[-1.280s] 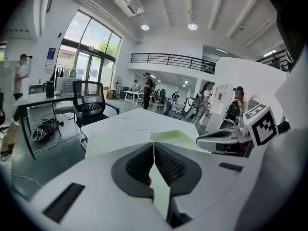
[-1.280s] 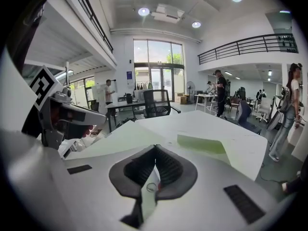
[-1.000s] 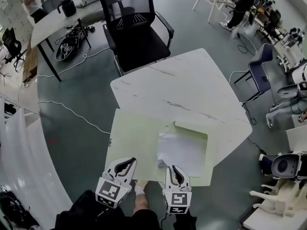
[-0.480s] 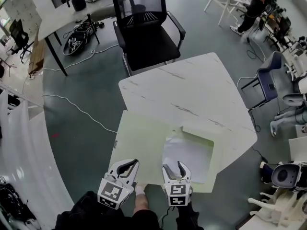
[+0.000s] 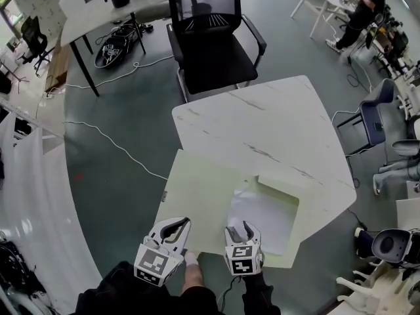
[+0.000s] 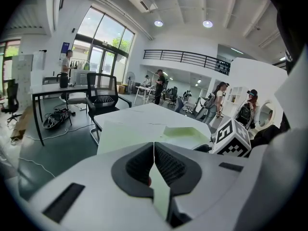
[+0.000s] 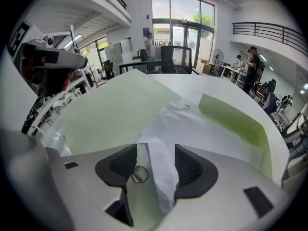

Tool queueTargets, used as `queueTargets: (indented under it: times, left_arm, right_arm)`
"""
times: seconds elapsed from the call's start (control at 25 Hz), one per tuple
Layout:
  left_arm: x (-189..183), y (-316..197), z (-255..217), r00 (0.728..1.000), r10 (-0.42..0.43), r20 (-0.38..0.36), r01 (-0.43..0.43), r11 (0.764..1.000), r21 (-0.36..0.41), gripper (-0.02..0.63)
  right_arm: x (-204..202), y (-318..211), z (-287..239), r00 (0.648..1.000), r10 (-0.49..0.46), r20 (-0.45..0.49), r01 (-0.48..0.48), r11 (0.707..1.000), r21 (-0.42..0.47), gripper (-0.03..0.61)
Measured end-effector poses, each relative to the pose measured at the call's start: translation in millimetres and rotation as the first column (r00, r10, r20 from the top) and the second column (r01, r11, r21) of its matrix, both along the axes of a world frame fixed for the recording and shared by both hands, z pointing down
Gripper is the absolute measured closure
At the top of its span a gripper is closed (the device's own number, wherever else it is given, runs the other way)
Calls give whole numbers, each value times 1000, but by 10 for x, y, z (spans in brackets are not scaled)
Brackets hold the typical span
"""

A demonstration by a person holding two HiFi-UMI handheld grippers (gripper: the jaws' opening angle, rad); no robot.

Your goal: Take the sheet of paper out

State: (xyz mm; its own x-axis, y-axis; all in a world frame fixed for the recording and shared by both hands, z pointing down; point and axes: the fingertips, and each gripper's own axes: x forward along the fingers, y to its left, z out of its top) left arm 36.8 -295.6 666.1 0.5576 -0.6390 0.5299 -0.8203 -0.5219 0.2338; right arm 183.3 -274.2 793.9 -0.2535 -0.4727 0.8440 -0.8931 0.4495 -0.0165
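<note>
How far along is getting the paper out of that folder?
Done: the folder has its flap open, baring the paper. In hand: the left gripper pinches the folder's near edge; the right gripper, jaws just opened, straddles the paper's crumpled corner. Left: grip it and pull it out.

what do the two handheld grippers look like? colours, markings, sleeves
Both the left gripper and right gripper have white moulded shells with curved jaws and dark ribbed pads. Each carries a white cube with black square markers. The person wears black clothing. The right jaws have just opened, with white paper between them.
</note>
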Motion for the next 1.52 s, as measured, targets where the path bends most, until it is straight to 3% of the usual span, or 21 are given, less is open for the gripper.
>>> queueTargets:
  times: [0.36,0.48,0.8,1.08,1.52]
  left_arm:
    - [-41,19,-54,1000,-7,-1,7,1000,5,589]
    - [-34,49,-63,1000,-8,-4,8,1000,4,589]
    - [-119,142,-133,1000,-14,0,14,1000,17,589]
    - [-237,262,-381,1000,-21,1,21,998,61,589]
    - [-291,495,-1203,999,36,-27,-30,981,192,589]
  right_arm:
    - [-7,21,-19,999,-4,-37,5,1000,5,512]
    - [29,21,-43,999,8,-51,-7,1000,18,552]
    - [45,27,-124,998,33,-48,-30,998,52,555]
    - [18,91,-520,997,74,-14,-71,989,132,557]
    - [-58,243,-1735,983,167,78,-184,923,339,557]
